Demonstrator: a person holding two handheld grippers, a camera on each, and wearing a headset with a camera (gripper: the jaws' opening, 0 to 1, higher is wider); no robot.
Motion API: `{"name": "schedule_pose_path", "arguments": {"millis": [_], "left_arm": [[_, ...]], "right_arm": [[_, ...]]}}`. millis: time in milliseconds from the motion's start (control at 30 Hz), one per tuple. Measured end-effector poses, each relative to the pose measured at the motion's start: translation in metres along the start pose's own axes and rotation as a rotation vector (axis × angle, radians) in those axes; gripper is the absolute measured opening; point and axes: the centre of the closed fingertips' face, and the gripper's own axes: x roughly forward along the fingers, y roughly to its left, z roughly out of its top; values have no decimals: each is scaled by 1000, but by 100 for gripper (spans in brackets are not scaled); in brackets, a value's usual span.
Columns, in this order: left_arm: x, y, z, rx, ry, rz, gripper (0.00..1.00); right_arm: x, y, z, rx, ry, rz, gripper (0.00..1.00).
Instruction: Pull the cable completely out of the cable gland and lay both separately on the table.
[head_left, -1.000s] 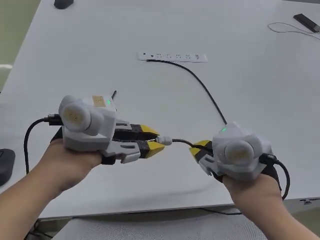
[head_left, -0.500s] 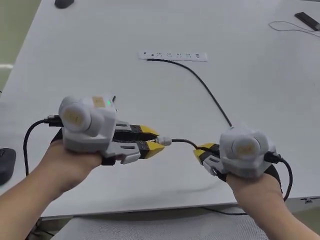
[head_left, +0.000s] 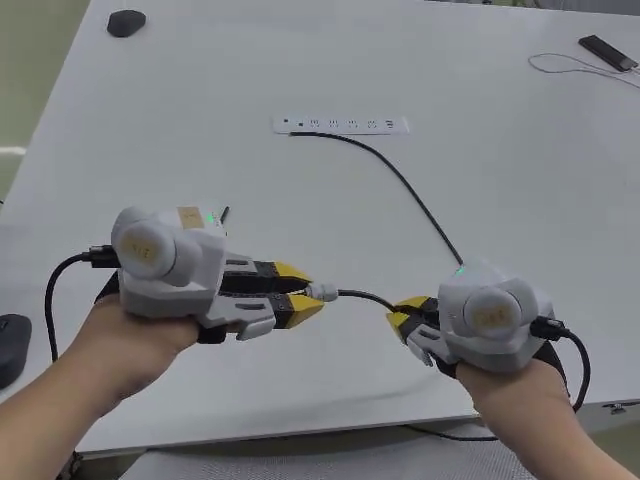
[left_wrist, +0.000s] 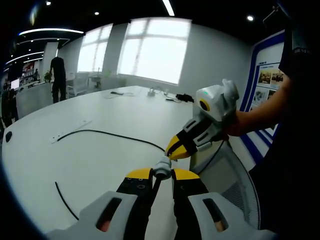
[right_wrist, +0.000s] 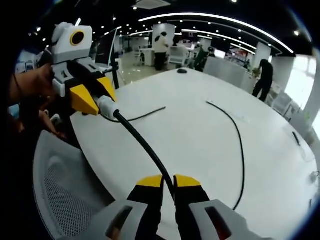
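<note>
In the lower middle of the head view, my left hand-held gripper (head_left: 306, 292) is clamped on the small white plastic cable gland (head_left: 322, 292); my right hand-held gripper (head_left: 402, 316) pinches the thin black cable (head_left: 365, 296) running out of it, above the white tabletop (head_left: 300, 200).

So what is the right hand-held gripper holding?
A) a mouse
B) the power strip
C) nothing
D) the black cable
D: the right hand-held gripper is shut on the cable, which runs from its jaws up to the gland.
</note>
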Motion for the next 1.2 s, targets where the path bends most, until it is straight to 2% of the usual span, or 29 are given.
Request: {"name": "schedule_pose_path", "arguments": {"millis": [133, 267, 433, 600, 667, 800, 900, 1200], "left_arm": [[3, -3, 0, -3, 4, -11, 15], [5, -6, 0, -7, 8, -15, 15], [6, -7, -3, -8, 18, -14, 15], [6, -8, -2, -9, 15, -11, 15], [6, -8, -1, -6, 16, -11, 15], [6, -8, -1, -6, 18, -7, 15], [6, -7, 0, -7, 15, -4, 15], [7, -9, -1, -6, 13, -6, 15]], "right_arm": [[-4, 7, 9, -28, -12, 17, 10], [-11, 19, 26, -103, -36, 37, 14], [-17, 35, 49, -260, -61, 53, 13], [-14, 49, 58, -347, -67, 72, 10], [-12, 50, 59, -427, -55, 64, 9], [-12, 54, 60, -428, -61, 75, 6], [-10, 56, 59, -454, -63, 81, 2], [-9, 55, 56, -424, -64, 97, 0]]}}
